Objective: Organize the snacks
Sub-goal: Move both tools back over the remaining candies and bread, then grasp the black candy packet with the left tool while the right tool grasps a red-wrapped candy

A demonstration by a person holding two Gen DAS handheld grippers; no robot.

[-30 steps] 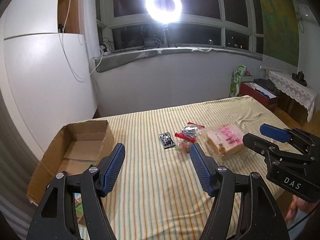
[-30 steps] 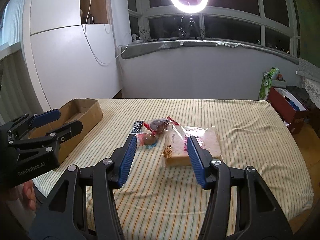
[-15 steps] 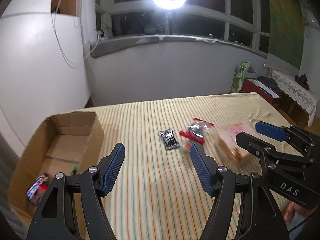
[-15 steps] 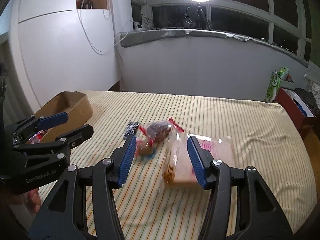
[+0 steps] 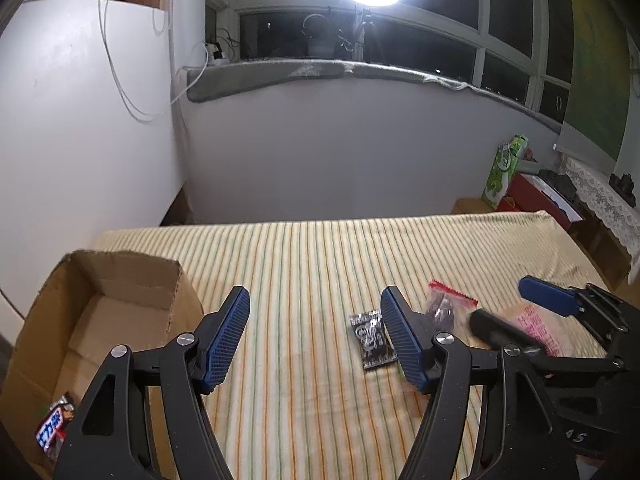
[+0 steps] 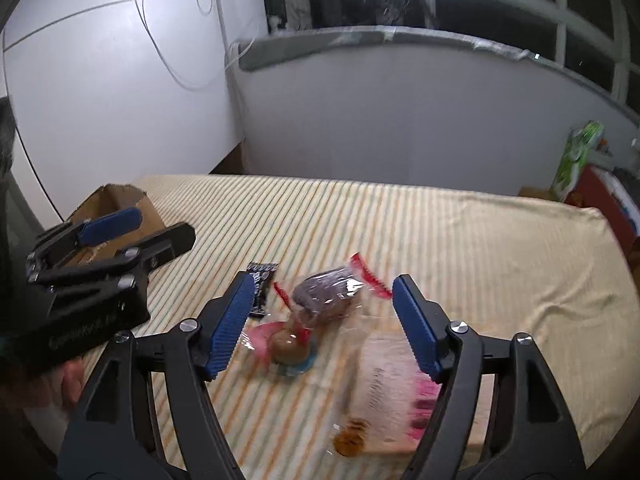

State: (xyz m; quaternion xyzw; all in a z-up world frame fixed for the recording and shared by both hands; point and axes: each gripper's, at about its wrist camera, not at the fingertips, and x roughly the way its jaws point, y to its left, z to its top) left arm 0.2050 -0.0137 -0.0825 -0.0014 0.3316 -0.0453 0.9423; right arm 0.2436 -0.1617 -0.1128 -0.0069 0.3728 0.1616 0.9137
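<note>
While both the left gripper (image 5: 316,334) and right gripper (image 6: 322,322) hang with jaws spread and empty, snack packets lie right of the cardboard box (image 5: 116,300), a black sachet (image 5: 370,338) nearest it.

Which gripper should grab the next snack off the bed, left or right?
Right, probably. The right gripper, jaws open, frames the clear-wrapped dark cake and round candy. The left gripper, also open, points between the cardboard box and the black packet.
</note>
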